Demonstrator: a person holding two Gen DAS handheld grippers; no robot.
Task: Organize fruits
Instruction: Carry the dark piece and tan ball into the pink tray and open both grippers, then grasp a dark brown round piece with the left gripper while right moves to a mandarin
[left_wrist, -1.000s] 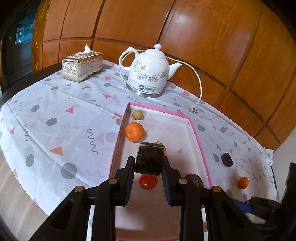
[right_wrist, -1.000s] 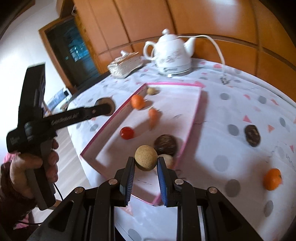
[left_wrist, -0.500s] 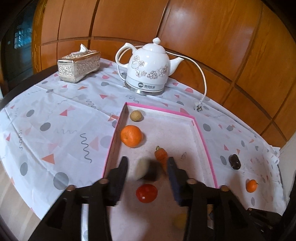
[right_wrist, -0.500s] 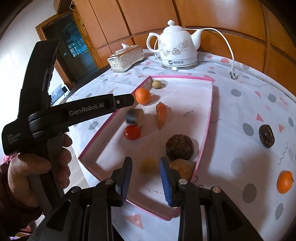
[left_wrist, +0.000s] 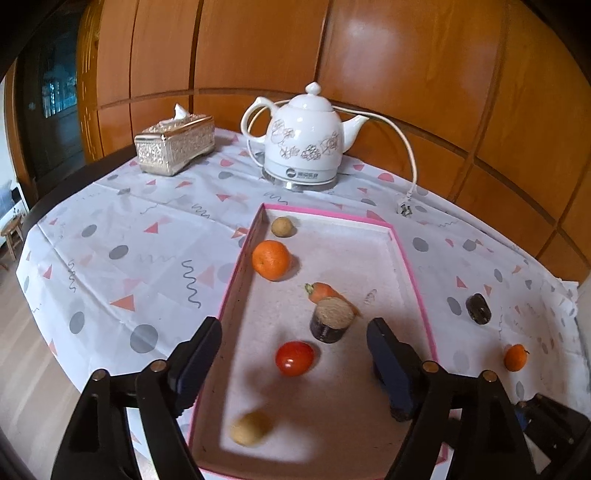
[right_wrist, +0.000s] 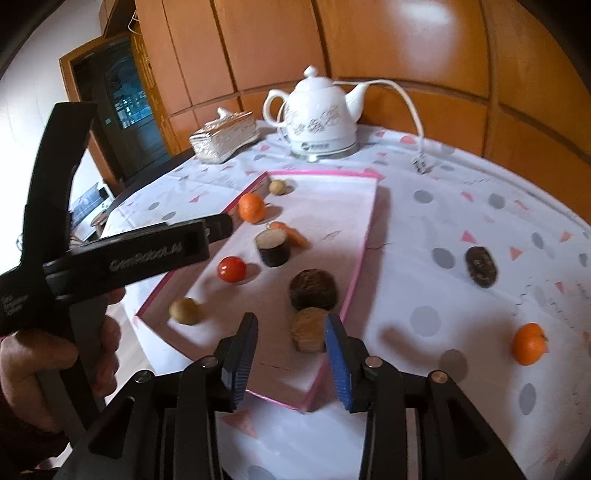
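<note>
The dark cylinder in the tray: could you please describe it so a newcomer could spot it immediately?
Start at the white kettle and come forward into the pink-rimmed tray. Near its middle, touching the carrot, stands the dark cylinder. It alone has a flat, pale cut top and near-black sides; its neighbours are round fruits.

Soft daylight fills both views. Glare patches shine on the wood panelling (left_wrist: 373, 33) near 12 o'clock. Fisheye bending curves the panel lines, and dark vignette fills the corners. A grey shadow falls in the tray (left_wrist: 332, 251) toward 6 o'clock. The tan ball (left_wrist: 251, 428) at 7 o'clock is motion-blurred.
</note>
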